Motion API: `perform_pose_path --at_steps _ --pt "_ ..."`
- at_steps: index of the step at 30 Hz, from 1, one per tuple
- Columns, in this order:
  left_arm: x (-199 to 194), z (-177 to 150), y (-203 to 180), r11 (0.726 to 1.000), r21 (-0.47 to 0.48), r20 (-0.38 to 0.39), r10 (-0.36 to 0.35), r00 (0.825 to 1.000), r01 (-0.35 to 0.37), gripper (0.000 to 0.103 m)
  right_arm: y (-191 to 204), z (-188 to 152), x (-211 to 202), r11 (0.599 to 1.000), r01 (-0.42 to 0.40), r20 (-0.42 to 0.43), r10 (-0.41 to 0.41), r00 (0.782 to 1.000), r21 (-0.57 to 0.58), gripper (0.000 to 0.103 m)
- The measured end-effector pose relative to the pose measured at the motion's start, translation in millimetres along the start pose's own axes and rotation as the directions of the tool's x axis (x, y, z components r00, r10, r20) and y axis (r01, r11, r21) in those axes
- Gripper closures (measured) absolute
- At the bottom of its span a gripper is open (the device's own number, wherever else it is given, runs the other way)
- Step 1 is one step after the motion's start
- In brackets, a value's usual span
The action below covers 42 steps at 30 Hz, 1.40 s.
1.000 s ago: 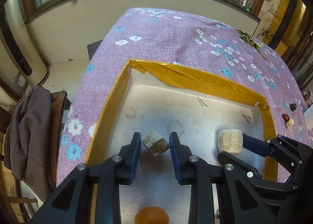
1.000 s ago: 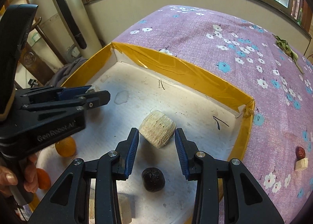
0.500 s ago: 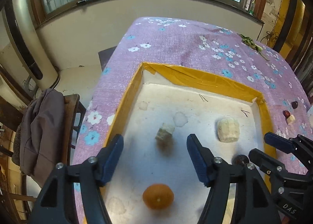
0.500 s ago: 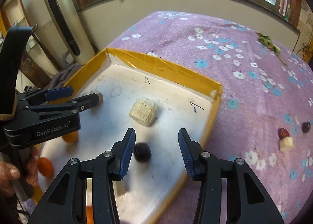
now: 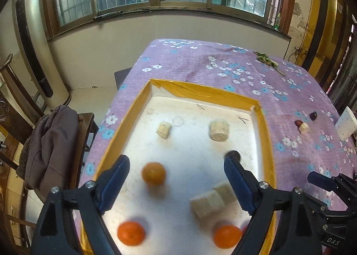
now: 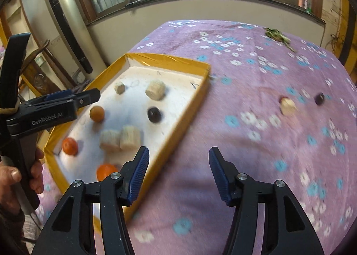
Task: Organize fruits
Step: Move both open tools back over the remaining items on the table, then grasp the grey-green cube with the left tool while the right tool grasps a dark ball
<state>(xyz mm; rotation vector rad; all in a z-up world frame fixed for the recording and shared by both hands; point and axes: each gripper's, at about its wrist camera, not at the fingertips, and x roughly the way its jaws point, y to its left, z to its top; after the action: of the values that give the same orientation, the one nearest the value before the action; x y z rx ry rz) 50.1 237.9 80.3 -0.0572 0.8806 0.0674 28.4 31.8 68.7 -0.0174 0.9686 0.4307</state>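
A white tray with a yellow rim (image 5: pixel 266 143) holds a small pale chunk (image 5: pixel 164 129), a ribbed pale cylinder (image 5: pixel 219 130), a dark fruit (image 5: pixel 232 154), a brownish orange (image 5: pixel 154 173), two bright tangerines (image 5: pixel 131 232) and paired pale pieces (image 5: pixel 210 202). My left gripper (image 5: pixel 176 163) hovers above the tray, jaws opening, nothing between them. My right gripper (image 6: pixel 178 154) hangs over the purple cloth just right of the tray rim (image 6: pixel 194 110), jaws opening and empty. Out on the cloth lie a pale piece with a red date (image 6: pixel 287 105) and a dark fruit (image 6: pixel 319 98).
A white block (image 5: pixel 345 125) stands at the table's right edge. Green stalks (image 6: pixel 277 35) lie at the far side. A chair draped with a grey jacket (image 5: pixel 51 143) is left of the table. A hand (image 6: pixel 13 179) grips the left tool's handle.
My left gripper let go of the small pale chunk, opened wide and drew back and up. My right gripper backed off the ribbed cylinder, swung right over the cloth and widened.
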Motion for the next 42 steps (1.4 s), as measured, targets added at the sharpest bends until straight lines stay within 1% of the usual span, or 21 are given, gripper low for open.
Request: perform_pose_path --at_steps 3,5,8,11,14,17,21,25,29,31,34,39,42 --pt "-6 -7 -18 1.0 0.018 -0.007 0.005 1.0 -0.005 0.013 -17 -12 -10 1.0 0.013 0.001 -0.013 1.0 0.013 0.044" --pt "-8 -9 -31 1.0 0.03 -0.012 0.01 1.0 -0.01 0.012 -30 -20 -17 0.999 0.023 0.008 -0.023 1.0 0.026 0.035" --pt "-10 -15 -50 1.0 0.025 -0.026 0.008 1.0 -0.007 0.008 -53 -30 -26 0.998 0.031 0.013 -0.031 0.999 0.051 0.035" --pt "-8 -20 -72 1.0 0.022 -0.05 -0.009 0.999 0.01 0.008 -81 -40 -37 0.995 0.043 0.016 -0.044 0.999 0.088 0.034" --pt "-6 -25 -100 0.998 0.052 -0.076 -0.018 0.997 0.022 0.008 -108 -50 -46 0.991 0.057 0.015 -0.06 0.998 0.124 0.034" --pt "-5 -31 -126 0.995 0.097 -0.086 -0.011 0.996 0.019 0.008 -135 -57 -49 0.984 0.066 0.007 -0.068 0.998 0.163 0.034" --pt "-2 -33 -153 0.991 0.127 -0.109 -0.018 0.994 0.031 0.008 -162 -59 -53 0.98 0.073 0.011 -0.076 0.997 0.183 0.034" --pt "5 -31 -173 0.989 0.132 -0.144 -0.04 0.989 0.059 0.008 -187 -44 -55 0.981 0.092 0.045 -0.101 0.994 0.171 0.034" --pt "14 -22 -193 0.987 0.158 -0.143 -0.007 0.99 0.029 0.008 -218 -9 -50 0.981 0.102 0.103 -0.12 0.987 0.164 0.034" --pt "20 -17 -202 0.985 0.168 -0.142 -0.004 0.99 0.028 0.008 -231 10 -41 0.982 0.111 0.121 -0.13 0.984 0.152 0.034" --pt "31 -9 -216 0.983 0.177 -0.151 -0.013 0.988 0.04 0.008 -251 37 -17 0.985 0.099 0.115 -0.115 0.987 0.14 0.034" --pt "45 -1 -235 0.979 0.197 -0.17 -0.014 0.985 0.048 0.008 -268 59 21 0.989 0.103 0.078 -0.112 0.991 0.108 0.035" --pt "53 6 -241 0.98 0.196 -0.177 -0.013 0.984 0.048 0.008 -275 66 35 0.991 0.091 0.065 -0.098 0.993 0.102 0.041"
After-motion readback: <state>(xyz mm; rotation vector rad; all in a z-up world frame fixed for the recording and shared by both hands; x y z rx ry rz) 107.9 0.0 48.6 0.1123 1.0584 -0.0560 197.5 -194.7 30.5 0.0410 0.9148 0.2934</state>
